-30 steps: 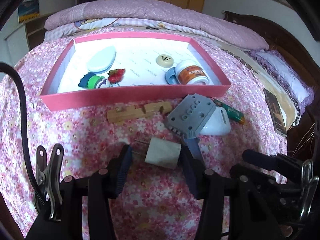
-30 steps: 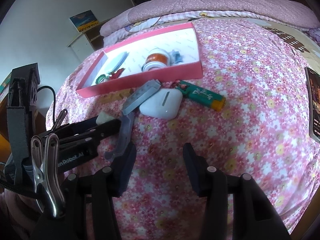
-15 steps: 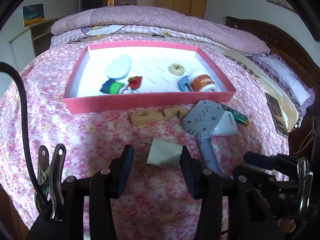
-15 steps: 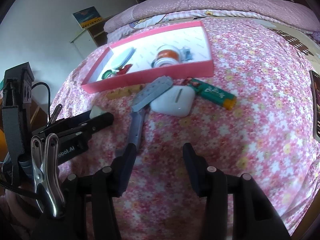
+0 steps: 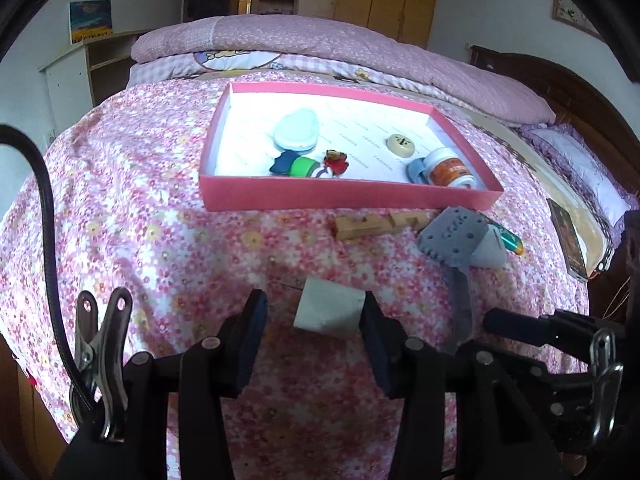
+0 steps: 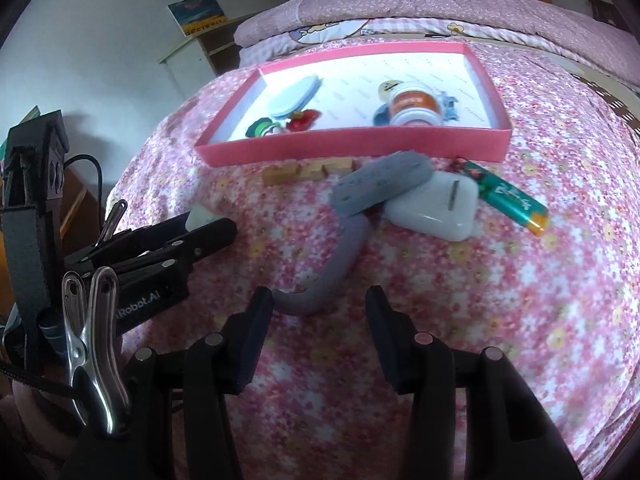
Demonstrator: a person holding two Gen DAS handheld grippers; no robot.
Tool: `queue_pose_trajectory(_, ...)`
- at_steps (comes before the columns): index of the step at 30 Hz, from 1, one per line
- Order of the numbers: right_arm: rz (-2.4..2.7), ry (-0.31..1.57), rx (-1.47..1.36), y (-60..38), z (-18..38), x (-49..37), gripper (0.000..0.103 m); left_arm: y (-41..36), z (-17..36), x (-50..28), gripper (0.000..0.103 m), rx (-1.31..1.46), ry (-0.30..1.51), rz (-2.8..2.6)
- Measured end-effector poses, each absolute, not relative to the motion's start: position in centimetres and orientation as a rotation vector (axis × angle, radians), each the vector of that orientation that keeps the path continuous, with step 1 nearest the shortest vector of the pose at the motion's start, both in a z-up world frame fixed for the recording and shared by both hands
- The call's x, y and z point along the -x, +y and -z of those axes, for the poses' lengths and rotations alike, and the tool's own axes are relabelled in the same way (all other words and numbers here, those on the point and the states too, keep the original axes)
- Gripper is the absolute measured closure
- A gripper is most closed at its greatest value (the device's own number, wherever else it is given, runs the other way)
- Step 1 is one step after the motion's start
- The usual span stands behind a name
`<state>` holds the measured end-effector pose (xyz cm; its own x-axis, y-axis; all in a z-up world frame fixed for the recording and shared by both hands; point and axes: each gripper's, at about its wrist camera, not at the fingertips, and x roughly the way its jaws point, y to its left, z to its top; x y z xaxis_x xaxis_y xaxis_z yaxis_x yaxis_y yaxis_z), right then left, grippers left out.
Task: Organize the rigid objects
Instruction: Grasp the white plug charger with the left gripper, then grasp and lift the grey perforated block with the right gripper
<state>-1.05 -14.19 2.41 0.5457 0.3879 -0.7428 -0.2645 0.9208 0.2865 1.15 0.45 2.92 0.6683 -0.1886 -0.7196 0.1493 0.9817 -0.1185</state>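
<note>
My left gripper [image 5: 314, 306] is shut on a small white plug [image 5: 330, 312]. The plug's body rests against the right finger and its thin prongs reach toward the left one. From the right wrist view, the plug [image 6: 200, 214] pokes out at the tip of the left gripper [image 6: 212, 232]. My right gripper [image 6: 320, 296] is open and holds nothing. The curved handle end of a grey brush [image 6: 380, 188] lies just ahead of its fingers. Beyond stands the pink box [image 5: 348, 200], holding a pale blue case [image 5: 298, 132], a white jar [image 5: 448, 168] and several small items.
In front of the box, on the flowered bedspread, lie a wooden block [image 5: 380, 224], a white earbud case [image 6: 436, 208] under the brush head, and a green lighter [image 6: 512, 200]. A dark book [image 5: 568, 240] sits near the right edge. Folded quilts lie behind the box.
Both grippers have drifted left, so the box and loose items slid right in both views. The plug travelled along between the left fingers. The brush handle end now lies ahead of the right gripper's gap.
</note>
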Motion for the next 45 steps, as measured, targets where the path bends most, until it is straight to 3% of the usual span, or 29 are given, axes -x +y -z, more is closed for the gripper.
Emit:
queue_pose_trajectory(24,-0.308,0.922,-0.179,-13.6,-2.0,-0.2,0.054,1.3,-2.6,-1.0,0.054,0.098,0.818,0.208)
queue_pose_trajectory(41,-0.274,0.878,-0.038,-12.3,-1.6,0.7,0.053,1.1,-3.0,-0.5,0.054,0.084,0.808,0.209)
queue_pose_trajectory(43,-0.267,0.878,-0.048,-12.4,-1.7,0.8,0.056,1.1,-3.1,-0.5,0.054,0.084,0.807,0.213)
queue_pose_trajectory(45,-0.258,0.876,-0.068,-12.8,-1.7,0.8,0.065,1.0,-3.2,-0.4,0.054,0.078,0.802,0.212)
